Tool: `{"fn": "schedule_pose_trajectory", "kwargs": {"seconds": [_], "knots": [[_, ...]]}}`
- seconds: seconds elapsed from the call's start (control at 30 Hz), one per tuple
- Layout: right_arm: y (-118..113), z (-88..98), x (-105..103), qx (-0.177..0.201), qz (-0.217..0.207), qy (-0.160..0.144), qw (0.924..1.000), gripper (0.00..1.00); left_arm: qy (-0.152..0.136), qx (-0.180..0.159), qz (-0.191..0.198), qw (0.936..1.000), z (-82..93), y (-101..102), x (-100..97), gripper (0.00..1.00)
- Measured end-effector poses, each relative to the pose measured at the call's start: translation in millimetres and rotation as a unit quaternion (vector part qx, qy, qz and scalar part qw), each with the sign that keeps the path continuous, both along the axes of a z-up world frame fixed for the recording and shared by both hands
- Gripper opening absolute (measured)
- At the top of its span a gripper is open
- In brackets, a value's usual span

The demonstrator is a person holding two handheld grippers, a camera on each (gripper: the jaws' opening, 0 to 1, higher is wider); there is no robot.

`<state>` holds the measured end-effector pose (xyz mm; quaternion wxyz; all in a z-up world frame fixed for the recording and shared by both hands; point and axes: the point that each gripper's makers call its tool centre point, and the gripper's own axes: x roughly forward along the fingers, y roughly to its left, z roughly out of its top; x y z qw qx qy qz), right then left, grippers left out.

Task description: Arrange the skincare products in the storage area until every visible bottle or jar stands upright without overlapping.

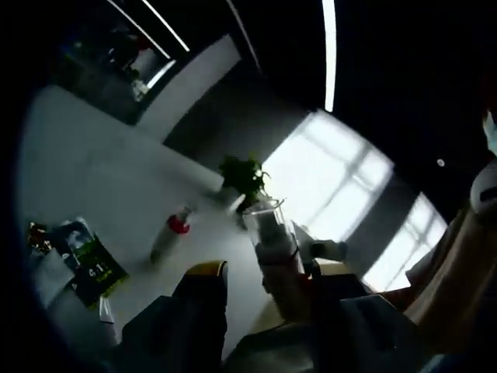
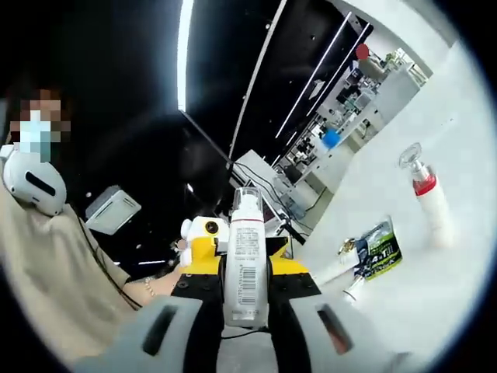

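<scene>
A white bottle (image 2: 246, 256) with a clear cap and a barcode label stands between my right gripper's (image 2: 247, 268) jaws, which are shut on its body. In the left gripper view the same bottle (image 1: 276, 241) rises in the wide gap of my left gripper (image 1: 268, 272), close to its right jaw and apart from the yellow-tipped left finger (image 1: 206, 270); that gripper is open. A second white bottle with a red band (image 2: 429, 198) rests on the white table; in the dim left gripper view this red-band bottle (image 1: 169, 231) appears to lie on its side.
A green pouch (image 2: 377, 249) and a small tube (image 2: 342, 268) lie on the white table (image 2: 435, 295). The green pouch (image 1: 95, 270) sits left of the left jaw. A potted plant (image 1: 244, 177) stands behind. A person in beige (image 2: 54, 256) is close by.
</scene>
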<state>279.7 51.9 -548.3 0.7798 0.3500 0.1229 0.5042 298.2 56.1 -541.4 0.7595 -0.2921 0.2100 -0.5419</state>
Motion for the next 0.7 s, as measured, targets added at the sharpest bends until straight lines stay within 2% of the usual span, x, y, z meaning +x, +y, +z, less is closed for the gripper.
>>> {"fn": "schedule_pose_trajectory", "kwargs": {"seconds": [0.17,0.27,0.33,0.4,0.43,0.53,0.6,0.7], "knots": [[-2,4.2,-4,0.009,0.009,-0.004,0.9999,0.19,-0.009,-0.008,-0.022,0.9997,7.5,-9,-2.7,0.31],[-4,3.4,-3,0.007,0.007,-0.005,0.9999,0.2,-0.018,-0.018,-0.037,0.999,15.3,-14,-6.0,0.2],[-7,6.4,-3,0.01,0.01,-0.011,0.9998,0.2,-0.017,-0.017,-0.038,0.999,20.1,-17,-4.2,0.19],[-8,5.6,0,-0.021,0.002,-0.039,0.999,0.2,-0.021,-0.004,-0.036,0.9991,21.1,-19,-1.6,0.19],[-5,3.9,0,-0.049,0.006,-0.056,0.9972,0.2,-0.027,0.003,-0.038,0.9989,22.5,-21,-1.4,0.19],[-1,-2.7,3,-0.109,0.003,-0.083,0.9906,0.21,-0.045,0.029,-0.033,0.998,21.9,-25,1.8,0.19],[-1,-6.8,7,-0.138,-0.004,-0.087,0.9865,0.21,-0.069,0.054,-0.028,0.9957,19.5,-28,4.6,0.19],[-4,-12.1,14,-0.172,-0.022,-0.102,0.9797,0.22,-0.073,0.072,-0.021,0.9945,17.7,-31,7.4,0.19]]}}
